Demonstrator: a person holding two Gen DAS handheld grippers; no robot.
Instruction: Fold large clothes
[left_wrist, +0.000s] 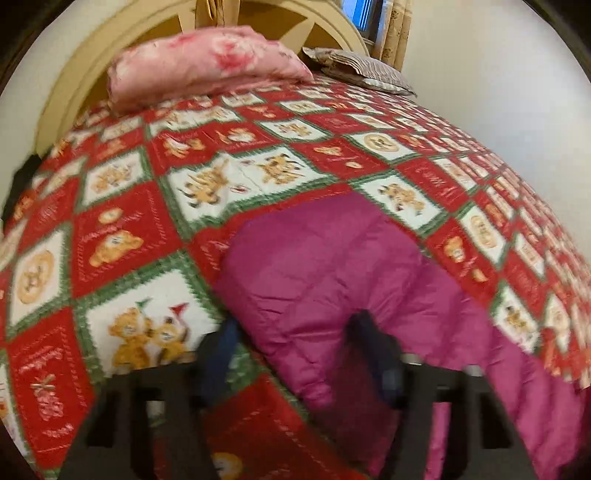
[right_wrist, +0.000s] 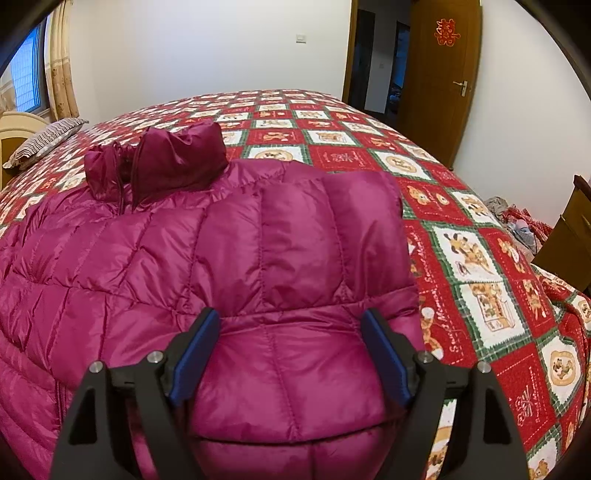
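A magenta quilted down jacket (right_wrist: 221, 251) lies spread on the bed, its darker collar (right_wrist: 166, 162) bunched at the far end, one sleeve folded over its body. My right gripper (right_wrist: 291, 332) is open, its blue-padded fingers (right_wrist: 195, 354) straddling the jacket's near padded part just above the cloth. In the blurred left wrist view the jacket (left_wrist: 332, 277) shows as a magenta lobe. My left gripper (left_wrist: 295, 343) is open over its near edge, one finger over the bedspread, the other over the jacket.
The bed carries a red, white and green teddy-bear bedspread (left_wrist: 129, 221). A pink pillow (left_wrist: 207, 62) and a striped pillow (left_wrist: 365, 70) lie by the cream headboard (left_wrist: 74, 74). A wooden door (right_wrist: 439, 74) and a wooden cabinet (right_wrist: 569, 236) with clothes beside it stand right.
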